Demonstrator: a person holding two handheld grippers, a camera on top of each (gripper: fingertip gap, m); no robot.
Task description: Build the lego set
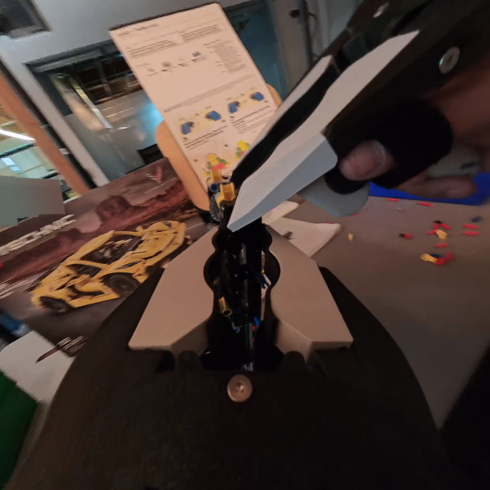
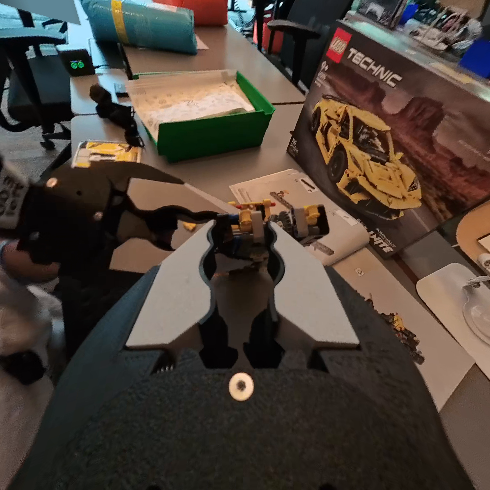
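Observation:
A partly built lego assembly (image 1: 240, 275) of black, grey and yellow parts is held above the table between both grippers. My left gripper (image 1: 241, 236) is shut on its black beam, which runs back between the fingers. My right gripper (image 1: 230, 204) comes in from the upper right, its tips on the yellow part (image 1: 226, 192) at the assembly's top end. In the right wrist view my right gripper (image 2: 241, 228) is closed around the assembly's yellow and grey section (image 2: 250, 221). The left gripper (image 2: 222, 212) reaches in from the left. A gear-and-grey end (image 2: 305, 217) sticks out beyond.
The lego box (image 2: 384, 138) with a yellow car stands at the right. A green bin (image 2: 212, 138) with bags sits behind. An instruction sheet (image 1: 196, 87) stands propped upright. Loose red and yellow pieces (image 1: 440, 238) lie on the table. A white tray (image 2: 445, 299) is at the right.

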